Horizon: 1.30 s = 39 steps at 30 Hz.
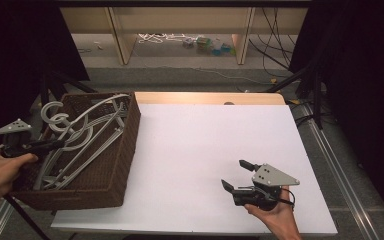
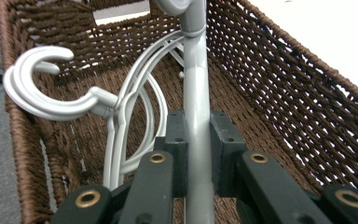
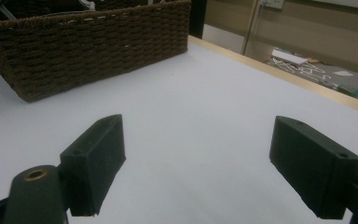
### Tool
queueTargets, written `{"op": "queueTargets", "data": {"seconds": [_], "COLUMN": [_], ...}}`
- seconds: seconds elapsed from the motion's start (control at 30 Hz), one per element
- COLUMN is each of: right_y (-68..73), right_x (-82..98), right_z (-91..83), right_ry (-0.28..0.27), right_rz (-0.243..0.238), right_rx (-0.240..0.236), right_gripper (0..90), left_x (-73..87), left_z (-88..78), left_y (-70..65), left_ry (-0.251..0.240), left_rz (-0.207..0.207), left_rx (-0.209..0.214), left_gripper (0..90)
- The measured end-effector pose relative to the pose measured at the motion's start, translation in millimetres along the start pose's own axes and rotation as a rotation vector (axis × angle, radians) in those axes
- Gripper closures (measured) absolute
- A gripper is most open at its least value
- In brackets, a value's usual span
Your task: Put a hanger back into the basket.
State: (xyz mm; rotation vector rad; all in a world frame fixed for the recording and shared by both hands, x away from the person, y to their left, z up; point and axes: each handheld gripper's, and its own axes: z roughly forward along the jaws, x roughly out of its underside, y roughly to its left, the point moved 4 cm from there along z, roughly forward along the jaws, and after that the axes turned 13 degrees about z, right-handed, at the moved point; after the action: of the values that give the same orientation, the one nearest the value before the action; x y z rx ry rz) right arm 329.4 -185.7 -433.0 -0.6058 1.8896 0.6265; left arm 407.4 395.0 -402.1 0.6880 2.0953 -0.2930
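The left gripper (image 2: 198,154) is clamped on a smooth grey plastic hanger (image 2: 196,84) inside the brown woven basket (image 2: 303,93); its straight bar runs directly ahead of the gripper, ending in a curved hook. More hangers (image 2: 126,121) lie beside it. The right gripper (image 3: 196,163) hovers wide apart, holding nothing, above the white tabletop (image 3: 200,102).

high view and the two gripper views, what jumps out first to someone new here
The brown wicker basket at the table's left edge, stuffed with a tangle of grey plastic hangers, catches the eye first. Inside it, the left tongs are clamped on one hanger's grey bar, beside a curled hook. On the bare white tabletop at lower right, the right tongs stand wide open, holding nothing.
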Motion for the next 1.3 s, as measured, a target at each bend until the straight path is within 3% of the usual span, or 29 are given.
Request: {"op": "queueTargets", "data": {"seconds": [0.1, 0.17, 0.2, 0.33, 0.47, 0.57, 0.77, 0.93, 1.03, 1.17, 1.3], "right_y": [-0.1, -0.1, -0.2, -1.2, -0.1, 0.1, -0.4, -0.2, -1.3, -2.1, -0.9], "right_x": [0.5, 0.3, 0.5, 0.5, 1.3, 1.4, 2.0, 2.1, 1.7, 2.0, 2.4], "right_z": [-0.2, 0.0, -0.3, 0.3, 1.0, 0.9, 0.8, 1.7, 1.4, 1.6, 1.9], "right_ry": [0.004, 0.001, 0.004, 0.003, 0.007, 0.008, 0.013, 0.010, 0.009, 0.009, 0.013], "right_rz": [0.000, 0.000, 0.000, -0.001, 0.000, -0.005, 0.003, -0.003, 0.000, 0.006, 0.004], "right_rx": [0.001, 0.001, 0.000, 0.002, -0.001, 0.001, -0.003, 0.001, -0.004, 0.003, 0.004], "right_gripper": [19.0, 19.0, 19.0, 19.0, 19.0, 19.0, 19.0, 19.1, 19.0, 18.9, 18.9], "left_x": [1.1, 1.7, 0.9, 1.0, 4.2, 5.3, 9.9, 16.4, 19.8, 17.0, 5.4], "left_z": [2.5, 3.8, 6.4, 8.5, 16.1, 20.9, 26.7, 34.9, 32.3, 23.2, 13.5], "left_y": [1.0, 1.6, 0.3, 0.5, -3.0, -0.9, 7.8, 13.5, 16.2, 16.4, 8.7], "left_ry": [0.012, 0.051, 0.044, 0.098, 0.123, 0.179, 0.228, 0.235, 0.259, 0.222, 0.108], "left_rz": [0.002, 0.024, 0.013, 0.052, 0.046, 0.075, 0.058, -0.020, -0.016, -0.066, -0.103], "left_rx": [0.003, 0.001, -0.003, -0.010, 0.003, 0.011, -0.049, -0.120, -0.165, -0.219, -0.241], "left_gripper": [79.4, 79.4, 79.3, 79.3, 79.2, 79.2, 76.6, 70.2, 60.7, 44.0, 35.7]}}
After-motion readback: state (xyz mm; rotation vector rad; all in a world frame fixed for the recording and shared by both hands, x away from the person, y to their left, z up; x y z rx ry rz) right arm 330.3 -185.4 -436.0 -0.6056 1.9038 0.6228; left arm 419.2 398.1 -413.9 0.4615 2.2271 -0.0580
